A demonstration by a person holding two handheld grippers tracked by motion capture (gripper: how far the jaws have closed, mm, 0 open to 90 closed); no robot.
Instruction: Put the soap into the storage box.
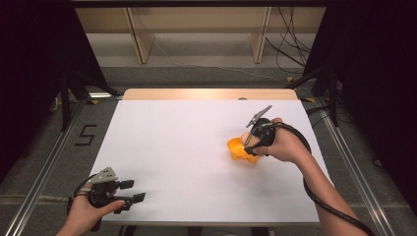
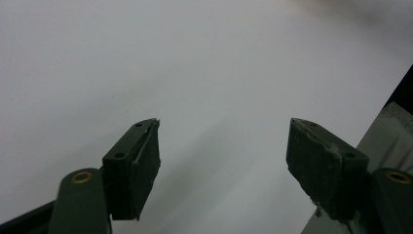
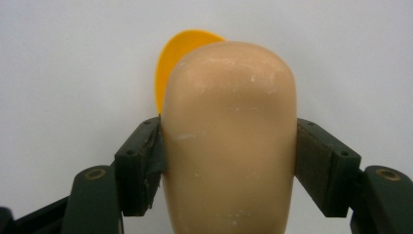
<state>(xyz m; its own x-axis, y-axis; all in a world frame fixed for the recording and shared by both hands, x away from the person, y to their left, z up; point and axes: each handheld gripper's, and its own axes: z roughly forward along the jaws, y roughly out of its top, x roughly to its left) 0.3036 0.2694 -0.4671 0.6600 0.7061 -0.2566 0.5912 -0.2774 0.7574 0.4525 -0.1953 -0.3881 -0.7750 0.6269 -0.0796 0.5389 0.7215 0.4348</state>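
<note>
The right tool [image 3: 229, 163] has its two black jaws pressed against the sides of a smooth, rounded beige object [image 3: 230, 146], one at nine o'clock, one at three. Behind it, toward eleven o'clock, a curved orange piece [image 3: 174, 61] peeks out. Beneath everything lies the plain white surface [image 3: 63, 68].

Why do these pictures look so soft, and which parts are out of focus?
High view: the white table is evenly lit, the room around it dark. Left gripper view: the left gripper looks grainy over a plain white surface with faint shadows. Right gripper view: the beige object sits very close, its edges soft.
</note>
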